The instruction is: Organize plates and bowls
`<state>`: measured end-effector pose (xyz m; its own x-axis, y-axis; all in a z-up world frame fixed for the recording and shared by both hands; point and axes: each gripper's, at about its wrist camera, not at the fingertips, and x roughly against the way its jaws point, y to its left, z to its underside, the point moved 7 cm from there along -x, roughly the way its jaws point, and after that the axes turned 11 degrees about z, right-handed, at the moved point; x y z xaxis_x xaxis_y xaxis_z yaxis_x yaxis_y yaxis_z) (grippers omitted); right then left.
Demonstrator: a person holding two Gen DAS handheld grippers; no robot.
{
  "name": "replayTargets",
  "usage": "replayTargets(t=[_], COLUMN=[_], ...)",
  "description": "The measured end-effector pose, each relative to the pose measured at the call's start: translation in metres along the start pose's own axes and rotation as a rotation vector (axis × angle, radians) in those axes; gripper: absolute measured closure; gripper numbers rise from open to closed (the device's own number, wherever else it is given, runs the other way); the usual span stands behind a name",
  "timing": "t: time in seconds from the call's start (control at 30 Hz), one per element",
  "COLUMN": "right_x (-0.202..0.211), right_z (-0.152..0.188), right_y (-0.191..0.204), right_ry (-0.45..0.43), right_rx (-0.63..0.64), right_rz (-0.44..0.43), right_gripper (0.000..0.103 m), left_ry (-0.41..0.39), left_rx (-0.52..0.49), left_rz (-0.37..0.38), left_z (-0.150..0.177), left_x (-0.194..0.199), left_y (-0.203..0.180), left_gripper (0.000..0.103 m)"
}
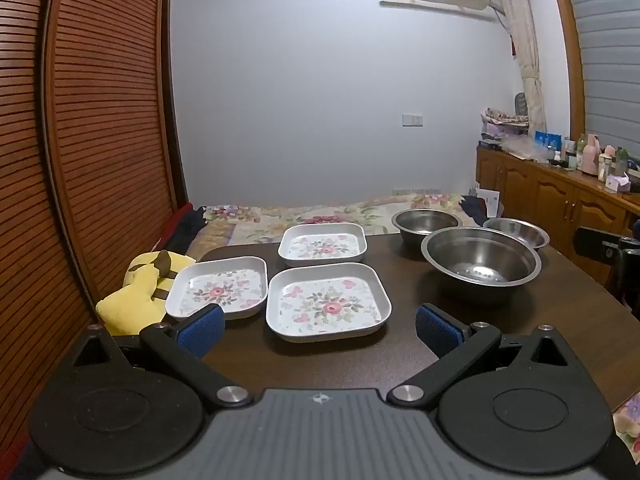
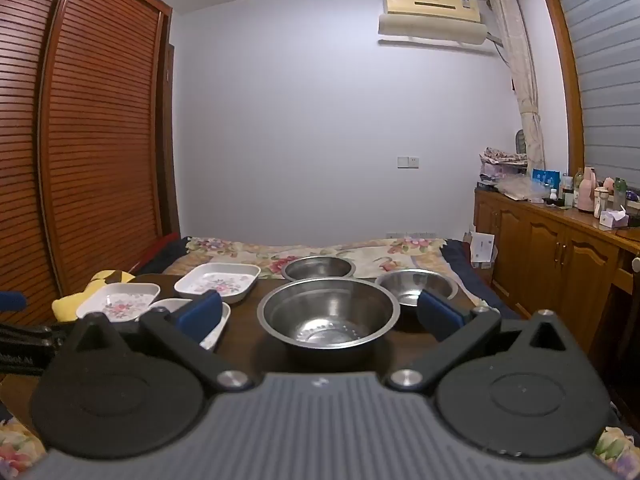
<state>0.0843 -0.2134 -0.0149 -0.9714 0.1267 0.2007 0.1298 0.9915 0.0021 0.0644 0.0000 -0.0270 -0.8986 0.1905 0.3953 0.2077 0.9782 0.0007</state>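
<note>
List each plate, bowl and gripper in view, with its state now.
Left gripper: open, holding nothing.
Right gripper: open, holding nothing.
Three floral plates: unstacked, empty, flat on the table.
Large steel bowl: upright, empty.
Two smaller steel bowls: upright, not nested.

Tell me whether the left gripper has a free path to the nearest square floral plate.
Probably yes. The left gripper is open, and the nearest square floral plate lies straight ahead between its blue-padded fingers, with only bare dark wooden table between them.
</note>
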Motion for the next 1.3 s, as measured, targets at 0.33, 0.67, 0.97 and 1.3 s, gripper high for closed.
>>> replayTargets(t=[0.33,0.67,0.97,1.3], right_x=[0.0010,-0.0008,-0.0007,0.0018], right_z=[-0.0002,0.0004,0.0004,-0.0019], right_y=[-0.0008,-0.0006,-0.0008,-0.0035], right_ry=[-0.002,-0.002,-0.003,-0.002], right_rx=[0.005,0.006,0.005,-0.001], right_rz=[0.000,0.001,0.004,0.001], right_gripper=[0.000,0.000,0.000,0.000], left_ry=[-0.003,-0.003,-0.006,-0.007], left_rx=[0.000,0.000,-0.002,-0.003], left_rz=[-0.002,-0.003,-0.003,-0.004], left_z=[-0.0002,-0.0086,-0.0078,-0.0070], left_x=[-0.0004,-0.0009,-0.0009,-0.0010], left_y=[0.0007,0.0004,0.0005,0.0001], left_gripper=[0.000,0.000,0.000,0.000])
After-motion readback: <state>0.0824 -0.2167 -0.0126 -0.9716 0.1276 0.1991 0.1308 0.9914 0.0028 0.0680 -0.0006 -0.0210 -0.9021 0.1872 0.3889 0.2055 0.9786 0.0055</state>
